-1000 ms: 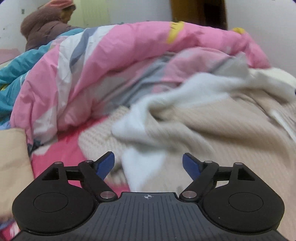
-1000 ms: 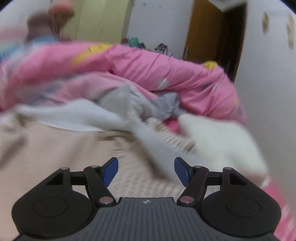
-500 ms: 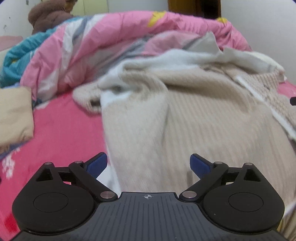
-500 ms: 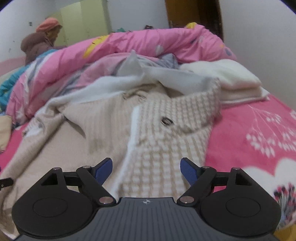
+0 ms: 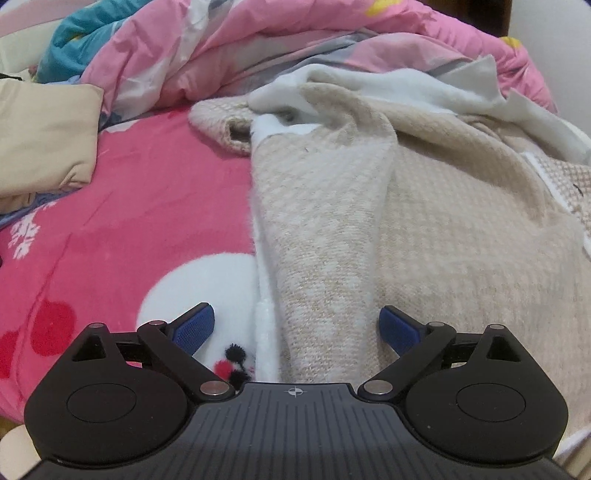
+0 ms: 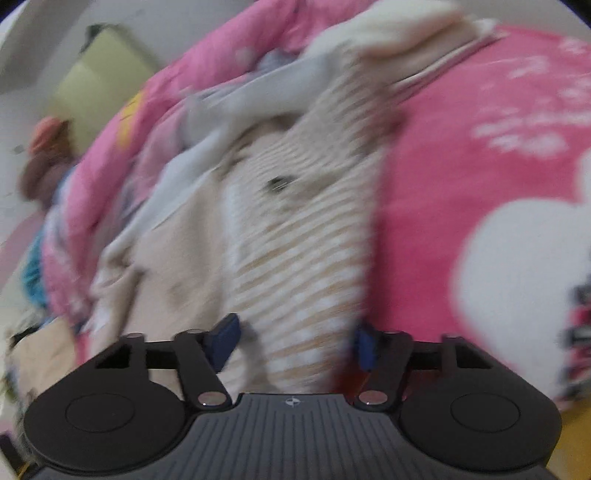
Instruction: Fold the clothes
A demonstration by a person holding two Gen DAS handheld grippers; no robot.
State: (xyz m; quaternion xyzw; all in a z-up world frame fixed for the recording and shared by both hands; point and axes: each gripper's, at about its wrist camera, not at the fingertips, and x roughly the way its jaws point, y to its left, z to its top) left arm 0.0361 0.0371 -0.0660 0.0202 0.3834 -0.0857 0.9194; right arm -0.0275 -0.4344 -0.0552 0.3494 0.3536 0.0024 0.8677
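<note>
A beige knitted cardigan [image 5: 424,229] with white trim lies spread on the pink bedsheet [image 5: 140,221], its sleeve cuff at the upper left. My left gripper [image 5: 295,328] hangs open low over the cardigan's left hem, with the white edge running between its blue fingers. The right wrist view is blurred by motion. There the cardigan's front panel [image 6: 303,258] with a dark button [image 6: 277,182] lies ahead, and my right gripper [image 6: 295,341] is open with the panel's lower edge between its fingers.
A rumpled pink, white and grey quilt [image 5: 258,48] is heaped behind the cardigan. A folded beige garment [image 5: 40,136] sits at the left. A person [image 6: 44,162] in a brown coat and orange hat is at the far left. Folded white cloth [image 6: 399,29] lies beyond the cardigan.
Both grippers have pulled back and dropped toward the near hem of the cardigan. The right gripper has tilted and its view has become blurred. Both stay open.
</note>
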